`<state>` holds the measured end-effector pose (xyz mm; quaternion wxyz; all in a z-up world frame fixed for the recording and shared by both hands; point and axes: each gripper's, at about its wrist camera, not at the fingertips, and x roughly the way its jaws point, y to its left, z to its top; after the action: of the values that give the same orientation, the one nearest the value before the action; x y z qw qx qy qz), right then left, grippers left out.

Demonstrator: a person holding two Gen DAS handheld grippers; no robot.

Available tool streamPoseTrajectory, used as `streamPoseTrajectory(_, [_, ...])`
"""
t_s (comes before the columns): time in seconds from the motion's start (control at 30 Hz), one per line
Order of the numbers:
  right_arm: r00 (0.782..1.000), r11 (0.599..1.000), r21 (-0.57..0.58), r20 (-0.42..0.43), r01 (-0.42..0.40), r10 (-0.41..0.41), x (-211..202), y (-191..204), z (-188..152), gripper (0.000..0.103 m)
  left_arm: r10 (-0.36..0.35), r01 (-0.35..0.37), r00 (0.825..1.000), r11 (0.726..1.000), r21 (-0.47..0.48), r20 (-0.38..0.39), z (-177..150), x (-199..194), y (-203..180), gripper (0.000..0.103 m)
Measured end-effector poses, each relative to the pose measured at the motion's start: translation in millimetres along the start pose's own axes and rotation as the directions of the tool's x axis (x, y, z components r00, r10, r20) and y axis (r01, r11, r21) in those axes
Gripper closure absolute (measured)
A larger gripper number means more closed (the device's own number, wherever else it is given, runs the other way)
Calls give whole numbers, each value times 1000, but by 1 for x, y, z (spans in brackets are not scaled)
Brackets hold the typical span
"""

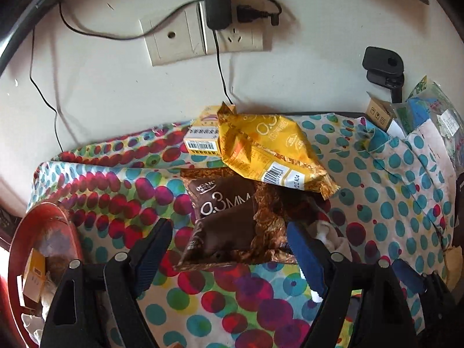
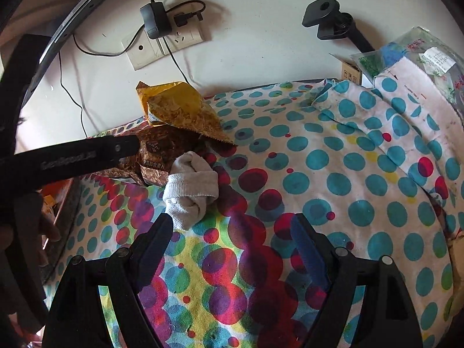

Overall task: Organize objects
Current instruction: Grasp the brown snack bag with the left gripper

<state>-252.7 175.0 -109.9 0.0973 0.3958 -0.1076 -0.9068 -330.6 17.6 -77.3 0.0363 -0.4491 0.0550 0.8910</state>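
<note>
A table covered by a polka-dot cloth [image 1: 385,179] fills the lower half of both views; the dots run teal on white toward the right and turn red, purple and yellow toward the lower left. Behind it stands a plain white wall [image 1: 116,81] with a double socket plate [image 1: 203,33] in the upper middle of the left view, a black adapter [image 1: 216,3] plugged into it and thin black cables trailing down the wall. At the upper right of both views a black clamp mount [image 2: 327,17] sticks up beside a pile of clear plastic bags [image 2: 417,55] and a small cardboard box [image 1: 380,114].

In the middle of the left view, the left gripper [image 1: 229,249] is spread wide around the near end of a brown snack packet [image 1: 226,217] lying flat on the cloth; whether the pads touch it I cannot tell. A yellow snack packet [image 1: 269,148] overlaps its far edge, with a small yellow box [image 1: 203,139] just beside that at the wall. A red bowl [image 1: 49,223] holding odds and ends sits at the lower left edge.

In the right view, the right gripper [image 2: 232,243] is spread open above bare cloth at bottom centre. A rolled grey sock [image 2: 191,185] lies just ahead of its left finger, near the brown packet.
</note>
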Motion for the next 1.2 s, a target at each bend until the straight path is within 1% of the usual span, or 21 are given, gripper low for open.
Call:
streamPoseTrajectory(0.03, [1000,1000,-2,2,-5,5,0,0,0,21,-7,7,1000,1000,-1,-7,3,7,-2,18])
streamPoseTrajectory(0.1, [1000,1000,-9,4,-19,19,-1,2,0,20,6,-6,1000,1000,5,-19,6,18,-8,17])
streamPoseTrajectory(0.13, [1000,1000,-11,4,-26,26,-1,2,0,19,11,-11,999,1000,10,-44,8,27,-11,16])
streamPoseTrajectory(0.2, [999,999,-8,6,-40,40,-2,2,1,19,58,-57,995,998,20,-75,11,40,-15,16])
streamPoseTrajectory(0.23, [999,999,-1,7,-46,46,-2,1,1,19,67,-66,994,998,16,-88,12,47,-16,15])
streamPoseTrajectory(0.33, [998,998,26,12,-58,58,-3,-5,1,19,62,-63,993,998,-6,-102,10,62,-12,12])
streamPoseTrajectory(0.4, [998,997,39,9,-65,65,-2,-7,1,19,49,-50,995,999,-11,-87,7,61,-8,14])
streamPoseTrajectory(0.43, [998,997,41,6,-67,67,-1,-7,1,19,46,-46,996,999,2,-77,6,60,-9,17])
streamPoseTrajectory(0.5, [998,997,37,1,-69,69,0,-7,1,19,47,-46,997,999,23,-57,6,54,-9,23])
streamPoseTrajectory(0.53, [998,997,35,1,-68,68,0,-6,1,19,63,-61,997,998,34,-39,5,48,-9,25])
streamPoseTrajectory(0.67, [998,997,39,0,-61,61,1,-7,2,19,60,-62,997,997,45,44,-6,11,2,27])
streamPoseTrajectory(0.7, [998,997,39,0,-62,62,1,-7,2,19,39,-41,998,999,34,54,-10,1,8,27])
streamPoseTrajectory(0.8, [998,998,32,-1,-60,60,1,-7,1,19,30,-30,996,1000,7,82,-26,-28,25,27])
streamPoseTrajectory(0.9, [999,999,6,-12,-49,49,3,-2,0,18,43,-42,994,999,-17,97,-40,-48,37,27])
streamPoseTrajectory(0.97, [999,998,-25,-14,-49,49,2,4,-1,18,23,-19,995,999,-43,97,-47,-58,48,27])
streamPoseTrajectory(1.0, [999,998,-41,-18,-42,41,3,7,-1,18,19,-13,994,998,-57,109,-52,-65,53,27])
streamPoseTrajectory(1.07, [998,996,-85,-59,-36,31,11,15,-1,18,4,5,993,997,-75,119,-64,-74,68,27])
streamPoseTrajectory(1.13, [996,992,-126,-84,-9,-2,16,23,-1,17,-8,21,990,996,-91,138,-79,-89,77,27])
streamPoseTrajectory(1.2, [996,989,-148,-82,14,-27,17,29,2,17,-34,51,989,992,-114,146,-96,-103,84,27])
